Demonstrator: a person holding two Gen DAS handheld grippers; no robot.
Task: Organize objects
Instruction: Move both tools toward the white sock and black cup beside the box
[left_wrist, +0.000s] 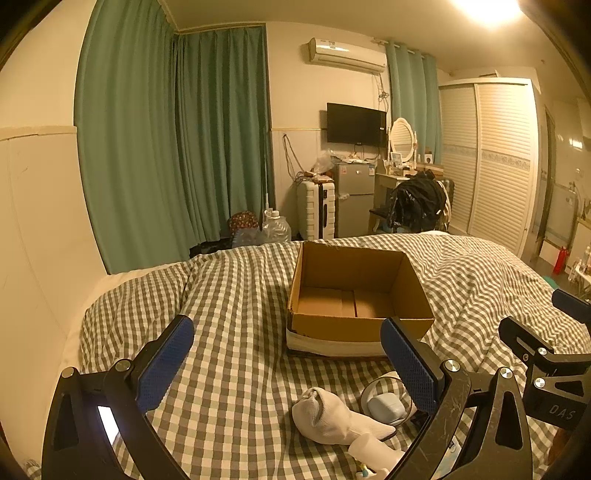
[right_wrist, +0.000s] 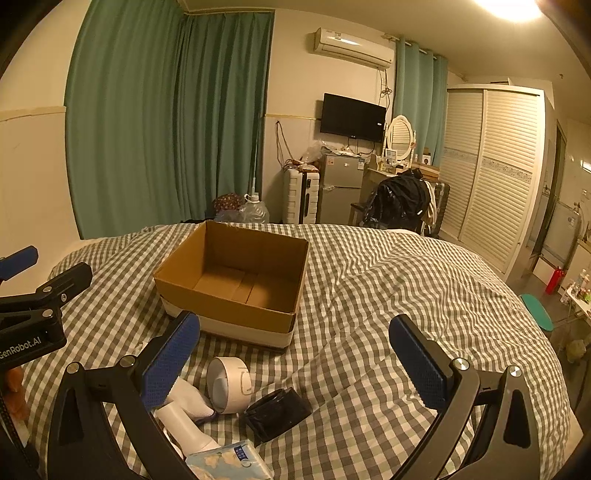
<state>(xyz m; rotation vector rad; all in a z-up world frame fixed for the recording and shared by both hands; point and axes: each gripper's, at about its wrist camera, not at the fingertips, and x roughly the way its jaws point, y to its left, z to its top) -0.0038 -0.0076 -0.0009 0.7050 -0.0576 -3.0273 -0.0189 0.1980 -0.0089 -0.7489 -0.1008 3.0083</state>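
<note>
on the left gripper (right_wrist: 22, 291) body "genrobot.ai" reads white, both grippers' jaws wide apart, empty, above the checked bedspread (right_wrist: 369, 295).

Walls: cream, with green curtains (left_wrist: 173, 140)
Light: bright ceiling lamp (left_wrist: 487, 11)
Far wall: air conditioner (left_wrist: 347, 55) above television (left_wrist: 356, 123)
Furniture: white louvred wardrobe (left_wrist: 487, 158), small fridge (left_wrist: 352, 195), checked bed (left_wrist: 240, 295)

I see a brown cardboard box (right_wrist: 236, 280) on my grey-and-white checked bedspread (right_wrist: 388, 295), a white sock (left_wrist: 332, 417), a black pouch (right_wrist: 277, 413), blue-padded fingers (right_wrist: 170, 362), and green curtains (right_wrist: 166, 110) behind.
</note>
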